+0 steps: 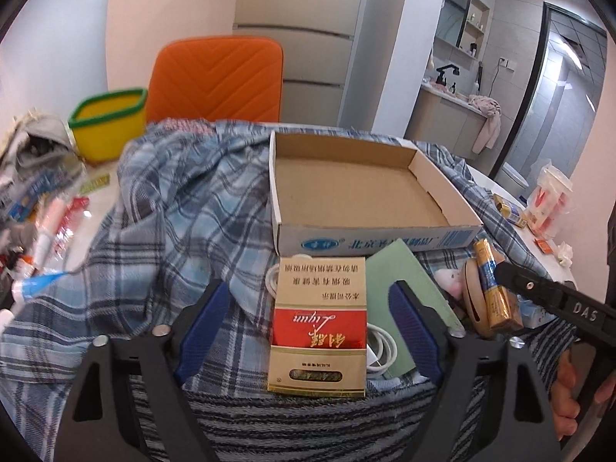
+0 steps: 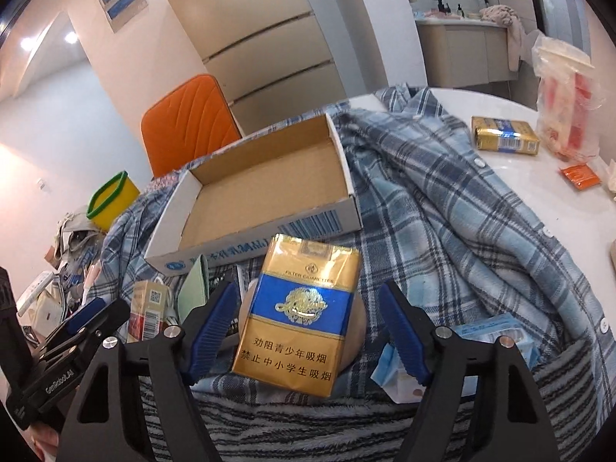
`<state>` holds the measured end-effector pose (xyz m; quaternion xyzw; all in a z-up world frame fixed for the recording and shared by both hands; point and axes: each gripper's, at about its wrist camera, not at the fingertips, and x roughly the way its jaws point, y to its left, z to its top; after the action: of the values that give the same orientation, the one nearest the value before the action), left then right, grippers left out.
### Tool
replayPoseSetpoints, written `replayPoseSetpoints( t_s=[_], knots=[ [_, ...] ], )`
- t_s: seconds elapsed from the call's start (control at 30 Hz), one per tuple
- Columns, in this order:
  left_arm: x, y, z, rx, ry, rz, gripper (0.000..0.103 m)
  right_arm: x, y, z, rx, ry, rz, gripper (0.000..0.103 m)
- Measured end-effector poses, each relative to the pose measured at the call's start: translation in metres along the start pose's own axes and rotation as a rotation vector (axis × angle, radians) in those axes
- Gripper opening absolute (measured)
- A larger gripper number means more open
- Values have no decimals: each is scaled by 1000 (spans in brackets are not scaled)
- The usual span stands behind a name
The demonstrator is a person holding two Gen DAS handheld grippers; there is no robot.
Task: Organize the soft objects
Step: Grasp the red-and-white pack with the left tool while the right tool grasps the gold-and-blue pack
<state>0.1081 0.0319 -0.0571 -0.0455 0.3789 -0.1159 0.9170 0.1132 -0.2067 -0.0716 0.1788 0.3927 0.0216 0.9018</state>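
A red-and-gold cigarette pack (image 1: 319, 323) lies on a blue plaid shirt (image 1: 184, 208), between the blue pads of my left gripper (image 1: 310, 292). The pads stand clear of its sides, so the gripper is open. A gold-and-blue cigarette pack (image 2: 296, 315) rests on a round tan object (image 2: 358, 331) between the pads of my right gripper (image 2: 310, 288). Narrow gaps show on both sides, so that gripper is open too. An empty cardboard tray box (image 1: 385, 236) sits on the shirt just beyond both packs. A striped grey towel (image 1: 308, 427) lies under the grippers.
A green card (image 1: 408, 281) and a white cable (image 1: 379, 350) lie beside the red pack. A yellow basket (image 1: 107, 127) and an orange chair (image 1: 215, 81) stand behind. Clutter fills the left table edge (image 1: 46, 208). Another gold pack (image 2: 504, 138) and a plastic bag (image 2: 566, 115) sit at right.
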Motion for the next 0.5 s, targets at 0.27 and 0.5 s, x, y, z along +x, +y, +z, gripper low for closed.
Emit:
replayPoseSetpoints(
  t_s=[0.27, 0.5],
  knots=[
    [14, 12, -1, -65, 79, -52, 76, 4, 0, -1, 11, 23, 11, 61],
    [23, 13, -4, -81, 135, -85, 54, -2, 6, -2, -23, -9, 12, 56]
  ],
)
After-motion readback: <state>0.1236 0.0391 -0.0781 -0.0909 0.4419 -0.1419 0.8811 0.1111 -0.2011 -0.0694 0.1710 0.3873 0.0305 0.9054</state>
